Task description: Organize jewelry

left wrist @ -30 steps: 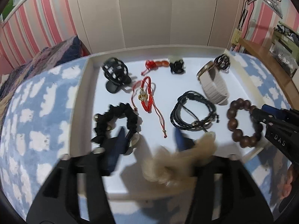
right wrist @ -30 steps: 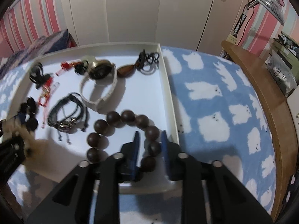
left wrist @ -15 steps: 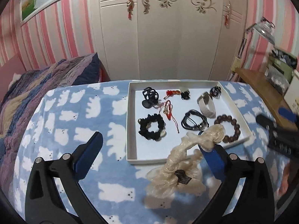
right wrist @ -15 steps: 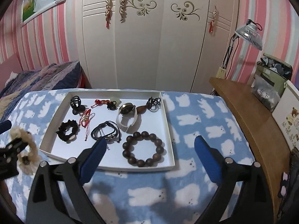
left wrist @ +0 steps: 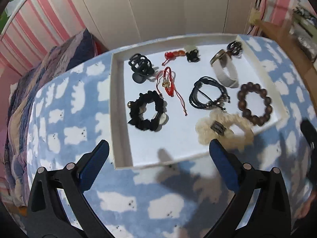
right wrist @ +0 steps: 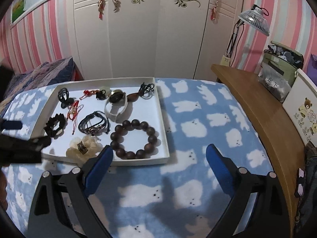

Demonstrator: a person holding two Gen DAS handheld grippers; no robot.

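A white tray (left wrist: 118,107) (right wrist: 163,119) on the blue bear-print blanket holds several pieces. A cream scrunchie (left wrist: 223,129) (right wrist: 84,146) lies at the tray's front, beside a brown bead bracelet (left wrist: 254,104) (right wrist: 134,138). A black scrunchie (left wrist: 146,112), a black cord bracelet (left wrist: 209,97), a red string bracelet (left wrist: 168,82), a black claw clip (left wrist: 140,67) and a white watch (left wrist: 224,71) lie further in. My left gripper (left wrist: 158,164) is open and empty, in front of the tray. My right gripper (right wrist: 159,168) is open and empty, in front of the tray's right front corner.
A wooden desk (right wrist: 257,107) runs along the right with a lamp (right wrist: 253,19), a bag (right wrist: 281,69) and a white board (right wrist: 303,107). White wardrobe doors (right wrist: 158,29) stand behind. A patterned quilt (left wrist: 39,83) lies at the left.
The cream scrunchie left my left gripper and now lies in the tray's front. Both grippers went from shut to open and pulled back from the tray.
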